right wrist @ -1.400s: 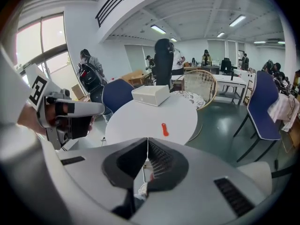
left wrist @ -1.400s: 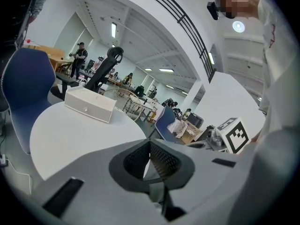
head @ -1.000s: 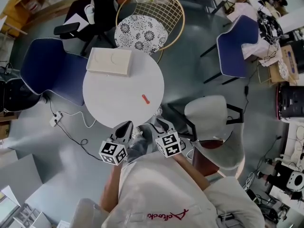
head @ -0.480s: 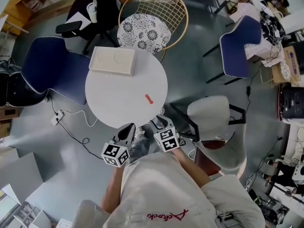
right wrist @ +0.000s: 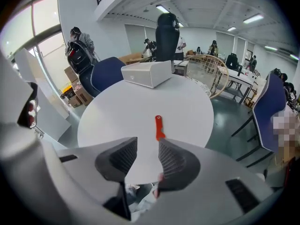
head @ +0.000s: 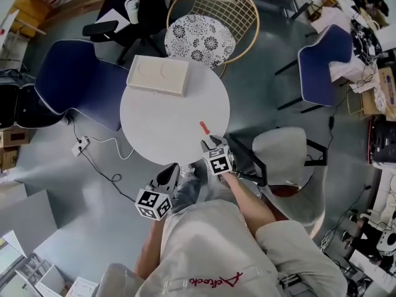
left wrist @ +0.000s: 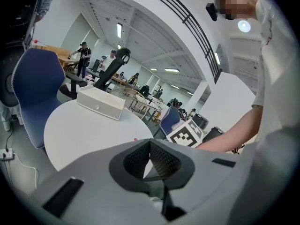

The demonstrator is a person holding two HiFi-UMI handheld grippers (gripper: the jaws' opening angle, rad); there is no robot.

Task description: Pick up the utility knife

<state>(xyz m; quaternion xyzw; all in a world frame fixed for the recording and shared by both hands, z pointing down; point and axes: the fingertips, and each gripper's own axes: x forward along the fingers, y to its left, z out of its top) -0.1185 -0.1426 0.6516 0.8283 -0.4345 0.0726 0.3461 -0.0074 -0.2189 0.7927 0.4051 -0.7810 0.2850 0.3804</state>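
While right gripper jaws gape, utility knife just ahead; left gripper jaws together.

Centre frame: round white surface, cream box at its upper-left edge. Above: wire chair with patterned cushion. Blue chair left, second blue chair upper right; white chair lower right.

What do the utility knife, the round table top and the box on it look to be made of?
The utility knife looks like plastic: a uniform orange-red, matte casing, no blade showing. The table top seems to be laminate or painted board: smooth, even white. The box is off-white with hard flat faces, perhaps plastic or painted wood; I cannot tell which.
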